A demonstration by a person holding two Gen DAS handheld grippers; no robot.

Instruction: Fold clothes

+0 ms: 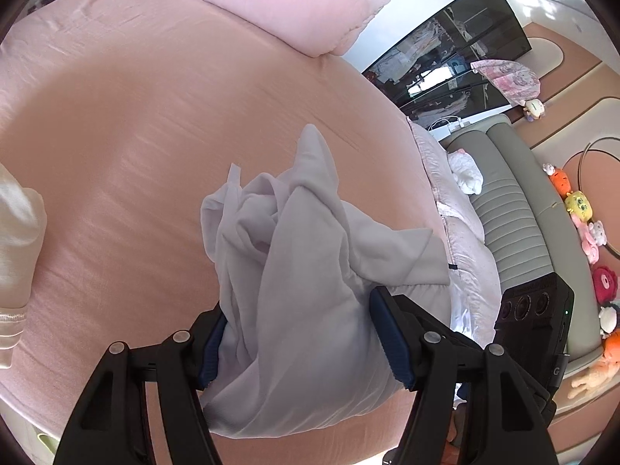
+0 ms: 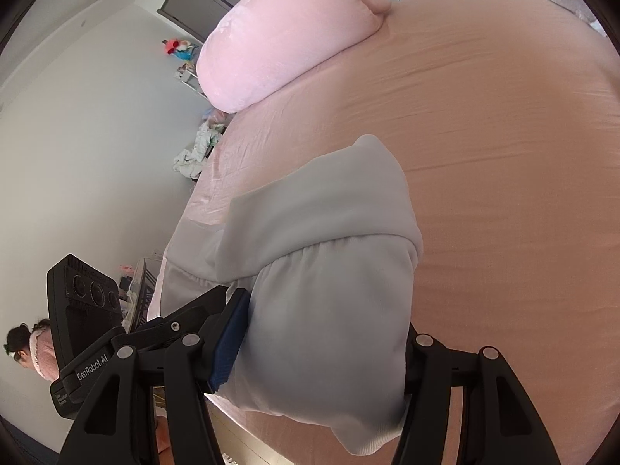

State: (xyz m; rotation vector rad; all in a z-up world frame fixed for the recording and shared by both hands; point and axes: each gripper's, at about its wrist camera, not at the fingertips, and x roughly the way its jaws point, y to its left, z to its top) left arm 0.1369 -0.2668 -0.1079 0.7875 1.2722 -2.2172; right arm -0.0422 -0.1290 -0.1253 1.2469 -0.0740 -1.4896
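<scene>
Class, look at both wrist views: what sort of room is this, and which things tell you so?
Most likely a bedroom in a home. A wide bed with a pink fitted sheet fills both views, a plush pink pillow lies on it, and a row of soft toys lines the grey padded headboard.

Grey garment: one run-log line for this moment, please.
phase: lift before fold | left gripper: shut on grey garment | right gripper: shut on grey garment | garment: bunched, above pink bed
</scene>
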